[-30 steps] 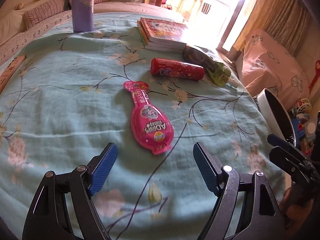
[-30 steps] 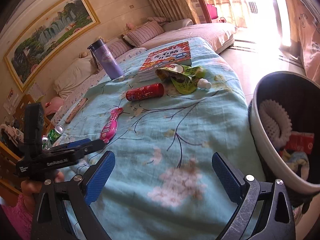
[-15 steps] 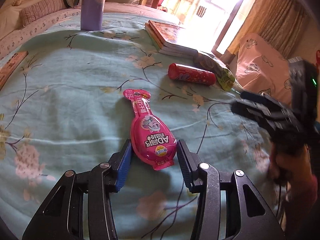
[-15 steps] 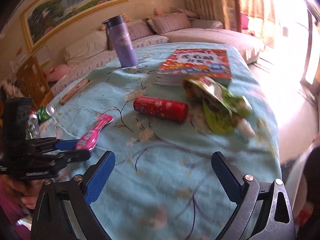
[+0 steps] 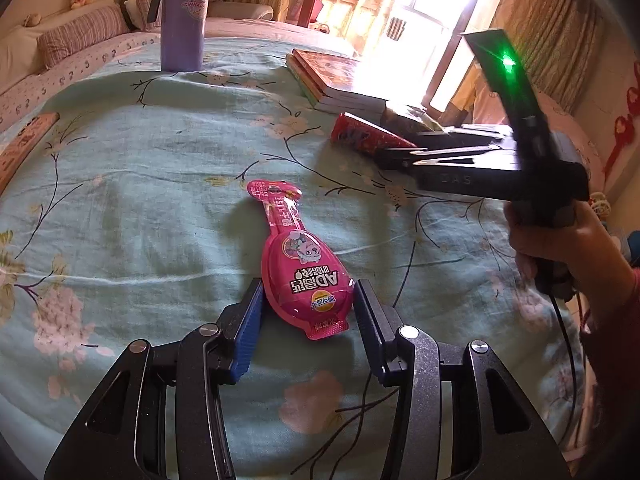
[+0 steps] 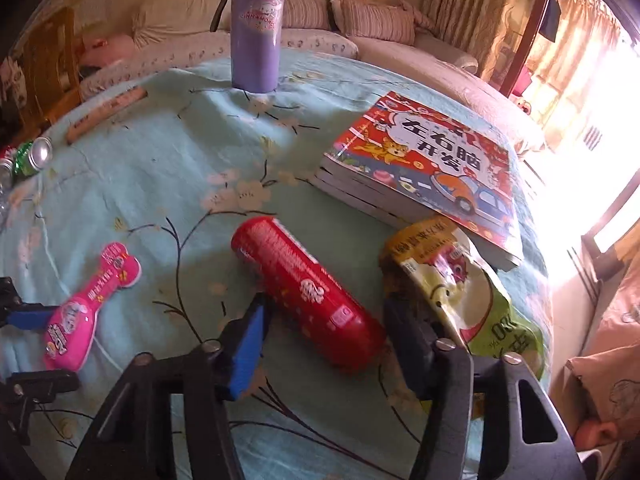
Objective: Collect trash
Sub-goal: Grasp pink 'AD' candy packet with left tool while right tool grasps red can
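A pink snack pouch (image 5: 302,266) lies on the teal flowered tablecloth (image 5: 140,200). My left gripper (image 5: 308,314) is shut on the pouch's wide near end, both pads touching its sides. The pouch also shows in the right wrist view (image 6: 86,314). A red snack tube (image 6: 308,294) lies on the cloth, and my right gripper (image 6: 324,332) straddles its near end with the jaws narrowed around it; I cannot tell whether the pads touch. A crumpled green and yellow wrapper (image 6: 464,296) lies just right of the tube.
A stack of children's books (image 6: 424,172) lies behind the wrapper. A purple bottle (image 6: 256,28) stands at the far edge. A wooden ruler (image 6: 106,114) and cans (image 6: 32,156) lie at the left. A sofa with pillows runs behind the table.
My left gripper moved forward and closed on the pink pouch. My right gripper swung from the bin side to the red tube and narrowed its jaws around it.
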Demonstrator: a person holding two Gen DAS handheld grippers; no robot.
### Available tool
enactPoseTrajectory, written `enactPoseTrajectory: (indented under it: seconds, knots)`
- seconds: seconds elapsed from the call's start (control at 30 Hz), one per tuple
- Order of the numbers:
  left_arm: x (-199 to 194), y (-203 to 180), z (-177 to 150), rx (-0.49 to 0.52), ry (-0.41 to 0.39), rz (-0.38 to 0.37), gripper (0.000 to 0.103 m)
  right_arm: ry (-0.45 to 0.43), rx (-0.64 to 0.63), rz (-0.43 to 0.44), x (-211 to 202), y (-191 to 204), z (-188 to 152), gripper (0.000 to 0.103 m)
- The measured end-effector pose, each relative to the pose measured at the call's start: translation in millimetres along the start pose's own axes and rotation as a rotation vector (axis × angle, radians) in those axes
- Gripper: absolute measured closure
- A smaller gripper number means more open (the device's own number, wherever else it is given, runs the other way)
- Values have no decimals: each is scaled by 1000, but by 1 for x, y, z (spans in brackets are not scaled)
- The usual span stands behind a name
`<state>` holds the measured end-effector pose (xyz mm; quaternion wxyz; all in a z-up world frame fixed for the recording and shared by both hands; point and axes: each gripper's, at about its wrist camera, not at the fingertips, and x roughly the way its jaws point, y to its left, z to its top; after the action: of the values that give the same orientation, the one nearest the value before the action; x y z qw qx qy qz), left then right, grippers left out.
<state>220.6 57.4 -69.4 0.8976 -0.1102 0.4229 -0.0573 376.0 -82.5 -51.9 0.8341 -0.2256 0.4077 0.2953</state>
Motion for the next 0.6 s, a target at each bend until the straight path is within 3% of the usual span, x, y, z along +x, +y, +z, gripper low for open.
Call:
enactPoseTrajectory:
  seconds: [0.1, 0.2, 0.27, 0.4, 0.57, 0.6]
  knots:
    - [0, 2, 0, -9, -1, -9, 59, 1, 177, 101, -21, -16, -16, 66]
    - [0, 2, 1, -10, -1, -10, 59, -28, 293, 191, -49, -20, -43, 68]
    - [-1, 3, 0, -13, -2, -14, 58, -36, 366, 225, -67, -20, -69, 68]
    - [0, 0, 0, -6, -2, 7, 58, -29, 412, 211, -73, -11, -96, 69]
    - [-1, -2, 1, -4, -9, 50, 57, -27, 405, 204, -65, -1, -93, 60]
    - [-2, 0, 1, -13, -10, 55, 53, -41, 386, 201, -67, 4, -89, 48]
